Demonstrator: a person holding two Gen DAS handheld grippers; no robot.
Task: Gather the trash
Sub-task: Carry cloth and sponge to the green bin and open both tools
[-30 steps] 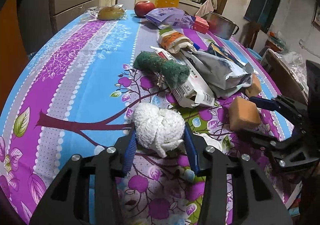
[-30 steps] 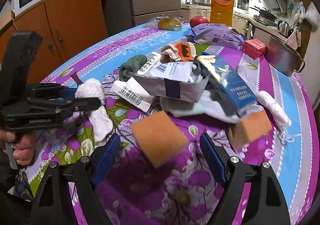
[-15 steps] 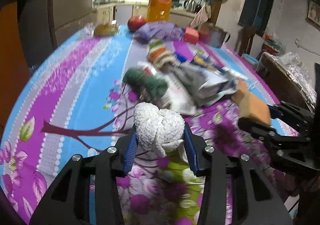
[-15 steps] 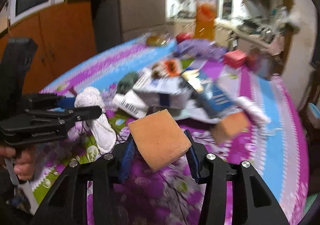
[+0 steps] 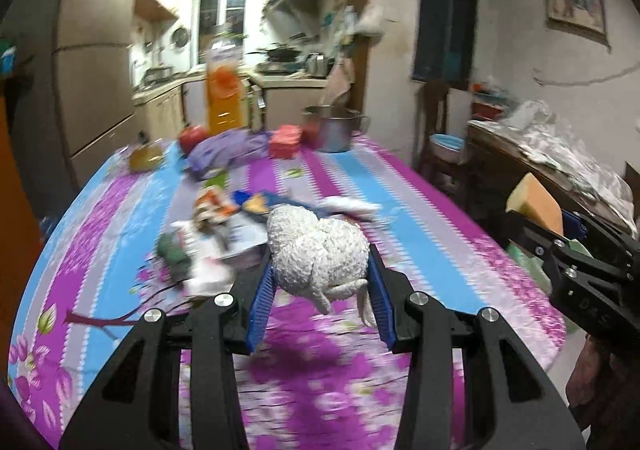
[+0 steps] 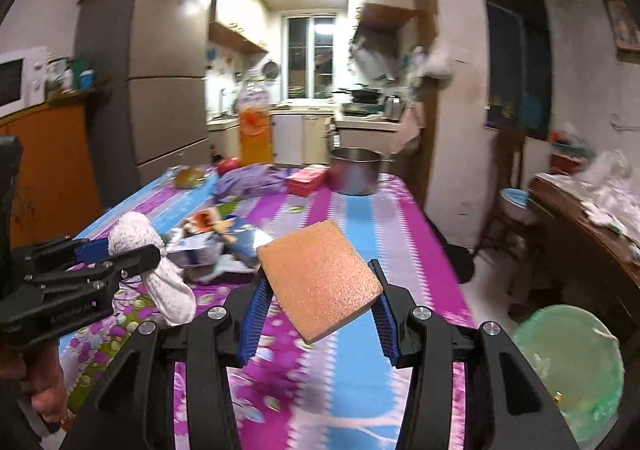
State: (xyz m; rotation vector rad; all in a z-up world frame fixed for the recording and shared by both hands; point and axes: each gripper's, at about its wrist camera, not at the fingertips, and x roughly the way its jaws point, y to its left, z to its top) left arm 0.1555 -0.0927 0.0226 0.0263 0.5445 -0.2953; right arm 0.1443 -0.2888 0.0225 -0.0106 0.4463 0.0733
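- Orange sponge clamped between the right gripper pads, lifted clear of the table, tilted with its broad face toward the camera; jaws have just been closing, sponge between them.
- White balled-up sock squeezed in the left gripper, also off the table, loose end dangling below the pads.
- Key relation: the green bin sits low on the floor past the table's right edge, just right of and below the right gripper. Right hand is nearer; left one is well apart from it, across the table corner.
- Judgement: next move likely swings right and down to drop the sponge, sock after.
- Remaining litter (wrappers, green cloth, carton) lies mid-table on the purple-blue tablecloth, behind both grippers.
- Far end: steel pot, juice bottle, apple; probably not trash.
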